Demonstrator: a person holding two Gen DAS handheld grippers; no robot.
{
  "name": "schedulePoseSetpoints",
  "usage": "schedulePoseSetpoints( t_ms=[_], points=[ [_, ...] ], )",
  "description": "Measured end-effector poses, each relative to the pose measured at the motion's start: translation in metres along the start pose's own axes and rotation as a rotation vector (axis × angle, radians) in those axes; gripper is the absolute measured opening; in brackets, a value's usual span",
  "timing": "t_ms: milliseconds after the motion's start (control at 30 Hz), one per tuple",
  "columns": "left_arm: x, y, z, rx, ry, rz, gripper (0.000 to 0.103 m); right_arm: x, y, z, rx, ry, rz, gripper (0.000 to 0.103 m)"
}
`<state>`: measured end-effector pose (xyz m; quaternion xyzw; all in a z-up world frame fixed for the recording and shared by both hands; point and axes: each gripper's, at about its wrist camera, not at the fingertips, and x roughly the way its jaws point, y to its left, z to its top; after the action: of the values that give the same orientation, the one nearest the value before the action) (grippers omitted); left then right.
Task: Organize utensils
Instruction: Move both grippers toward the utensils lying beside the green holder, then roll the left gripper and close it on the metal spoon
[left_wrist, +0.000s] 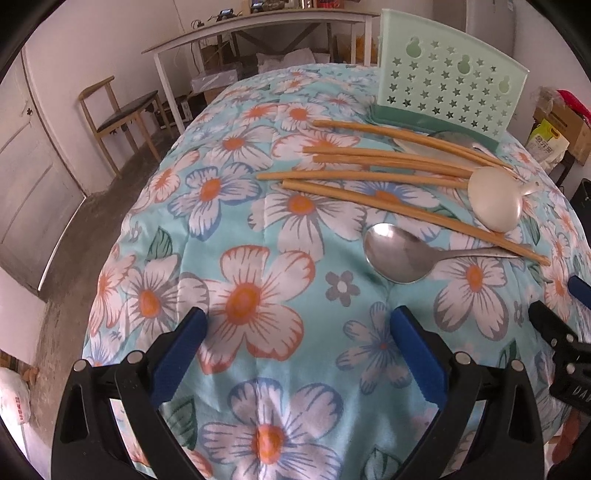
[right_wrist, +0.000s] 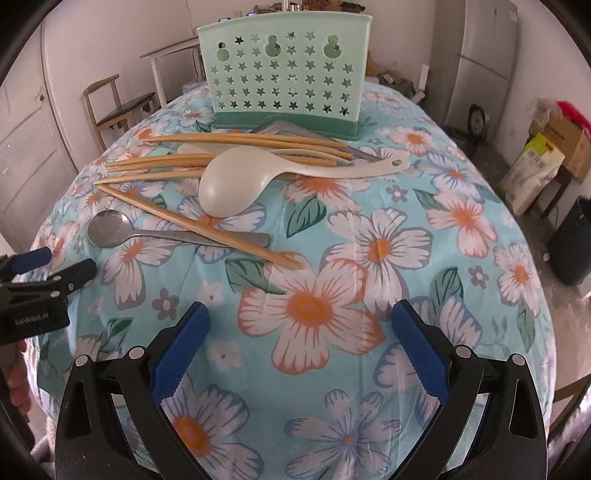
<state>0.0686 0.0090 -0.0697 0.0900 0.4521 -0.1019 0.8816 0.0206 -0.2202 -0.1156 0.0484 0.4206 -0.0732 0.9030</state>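
Landmark: green holder (right_wrist: 284, 70), upright at the far side of the floral cloth (right_wrist: 369, 236).

Chopsticks (right_wrist: 243, 139) lie loose in front of the holder, spread over the cloth. One pair (right_wrist: 199, 225) lies nearer the cameras, crossing the handle of the steel spoon (right_wrist: 110, 229).

White ladle (right_wrist: 231, 184) lies bowl-down over the chopsticks in front of the holder, handle pointing right in the right wrist view. A second white utensil and a grey one lie partly hidden beneath the chopsticks, close to the holder's base.

Left gripper (left_wrist: 299, 347): jaws wide, nothing between them, above bare cloth, well short of the holder.

Right gripper (right_wrist: 299, 347): jaws wide, empty, likewise above cloth.
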Motion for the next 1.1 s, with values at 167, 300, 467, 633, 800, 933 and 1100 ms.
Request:
schedulePoseSetpoints(
  t_ms=[167, 300, 467, 633, 800, 933, 1100],
  points=[
    [-0.001, 0.002, -0.005, -0.021, -0.041, -0.008, 0.098, -0.001, -0.001, -0.003, -0.008, -0.014, 0.012, 0.095],
    [-0.002, 0.002, -0.006, -0.035, -0.054, -0.009, 0.098, -0.002, -0.003, -0.004, -0.013, -0.017, 0.032, 0.096],
    [-0.004, 0.001, -0.008, -0.039, -0.063, 0.007, 0.098, -0.004, -0.005, -0.005, -0.005, -0.021, 0.047, 0.096],
    [-0.009, 0.003, -0.006, -0.029, -0.06, -0.007, 0.097, -0.004, -0.006, -0.005, -0.004, -0.021, 0.053, 0.096],
    [-0.022, 0.01, 0.007, -0.082, -0.108, -0.148, 0.097, -0.005, -0.006, -0.007, -0.005, -0.036, 0.054, 0.096],
    [-0.015, 0.02, 0.016, -0.232, -0.062, -0.368, 0.077, -0.004, -0.004, -0.006, -0.011, -0.036, 0.047, 0.096],
    [0.0, 0.029, 0.012, -0.352, -0.025, -0.471, 0.059, -0.004, -0.004, -0.006, -0.011, -0.041, 0.046, 0.096]
  ],
)
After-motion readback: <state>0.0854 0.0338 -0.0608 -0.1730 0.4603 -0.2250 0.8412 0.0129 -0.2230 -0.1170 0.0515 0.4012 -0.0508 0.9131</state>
